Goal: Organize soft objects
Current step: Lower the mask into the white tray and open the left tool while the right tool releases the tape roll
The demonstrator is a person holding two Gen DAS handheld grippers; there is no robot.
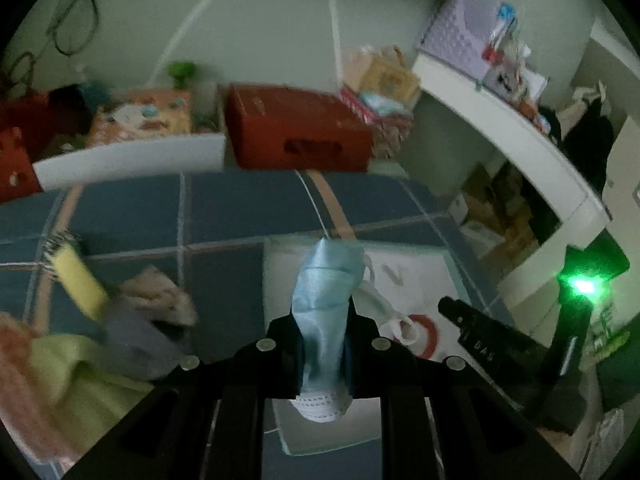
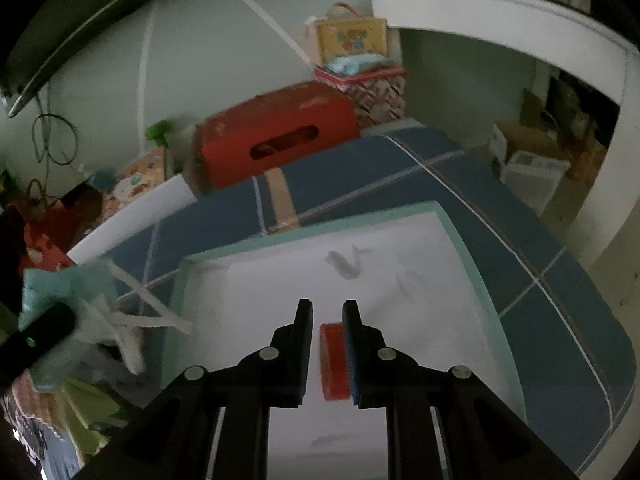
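On my left wrist camera, the left gripper [image 1: 322, 354] is pinching a light blue face mask [image 1: 322, 304], which stands up between the pads above a white mat [image 1: 416, 280] on the blue checked bedspread [image 1: 224, 208]; its white ear loops [image 1: 394, 320] trail toward 3 o'clock. At 9 o'clock lie a yellow sponge [image 1: 78, 280] and crumpled cloths [image 1: 156, 320]. The right gripper [image 1: 480, 332] shows at 4 o'clock. On my right wrist camera, the right gripper [image 2: 327, 354] has its jaws slightly apart, holding nothing, over the white mat [image 2: 400, 248], with a red patch [image 2: 334, 360] seen between them. The mask [image 2: 64, 292] hangs at 9 o'clock; a red box [image 2: 276, 136] sits at 12 o'clock
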